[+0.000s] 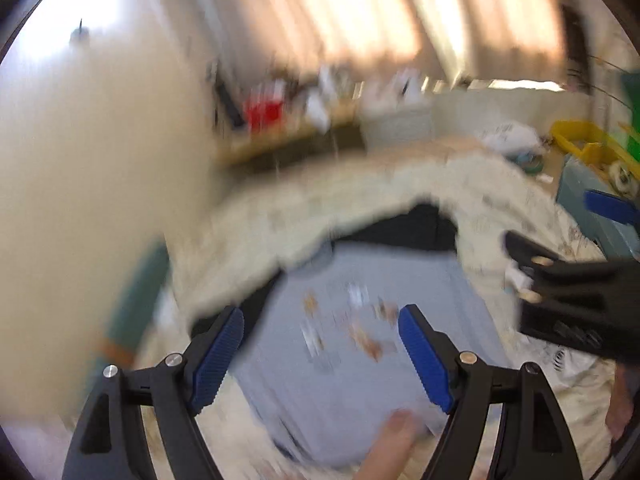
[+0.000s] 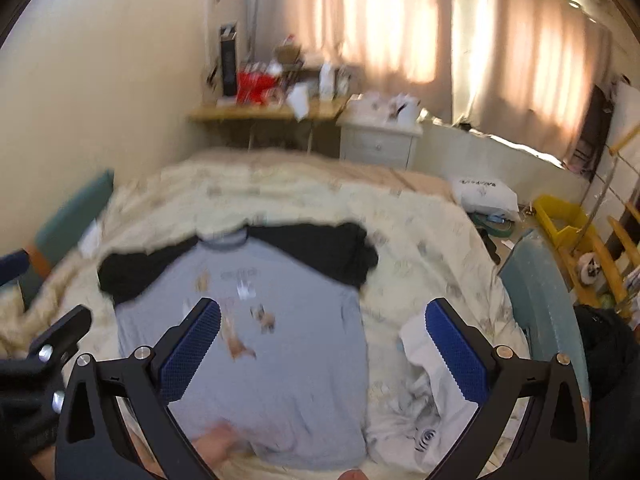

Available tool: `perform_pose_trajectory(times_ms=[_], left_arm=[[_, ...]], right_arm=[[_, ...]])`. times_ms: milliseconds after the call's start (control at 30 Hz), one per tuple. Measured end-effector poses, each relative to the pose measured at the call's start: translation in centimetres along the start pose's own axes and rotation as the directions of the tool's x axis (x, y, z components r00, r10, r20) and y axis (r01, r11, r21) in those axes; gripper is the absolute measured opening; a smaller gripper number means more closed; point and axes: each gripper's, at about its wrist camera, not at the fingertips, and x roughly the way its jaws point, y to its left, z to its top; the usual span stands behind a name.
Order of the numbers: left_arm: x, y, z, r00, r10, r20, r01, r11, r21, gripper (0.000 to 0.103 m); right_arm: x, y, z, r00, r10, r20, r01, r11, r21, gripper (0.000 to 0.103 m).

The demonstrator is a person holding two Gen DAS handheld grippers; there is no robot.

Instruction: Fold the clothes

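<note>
Bed (image 2: 420, 216): cream printed duvet; wooden worktop (image 2: 264, 112), white nightstand (image 2: 378, 142), and lit curtains (image 2: 384, 20) behind. Grey black-sleeved T-shirt (image 2: 296, 344): lay flat on duvet, white garment (image 2: 416, 420) beside. Left gripper (image 1: 320, 356), right gripper (image 2: 322, 350): hovered above shirt, fingers spread, empty.

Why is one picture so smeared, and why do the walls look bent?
Left wrist view: motion blur smears the shirt, bed and desk; only the left gripper, which carries the camera, looks sharp. Right wrist view: clearer, just soft on the shirt, with the right gripper crisp. Both views: the fisheye lens bows straight lines, and backlit curtains glare white-orange.
</note>
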Motion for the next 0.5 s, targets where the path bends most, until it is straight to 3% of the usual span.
perform_pose_trajectory(times_ms=[67, 233, 500], left_arm=[[-1.9, -0.1, 1.1, 0.999, 0.011, 0.052, -0.013, 0.999, 0.036, 0.081], [-1.0, 1.3, 0.1, 0.999, 0.029, -0.027, -0.029, 1.0, 0.004, 0.081], [3.4, 2.9, 0.3, 0.986, -0.127, -0.112, 0.113, 0.986, -0.122, 0.081]], right_arm=[[-0.7, -0.3, 0.5, 1.0, 0.025, 0.005, -0.025, 0.999, 0.034, 0.103], [-1.1, 0.2, 0.3, 0.998, 0.067, -0.007, -0.067, 0.996, 0.051, 0.103], [-2.2, -0.1, -0.4, 0.997, 0.045, -0.067, -0.04, 0.996, 0.075, 0.103]])
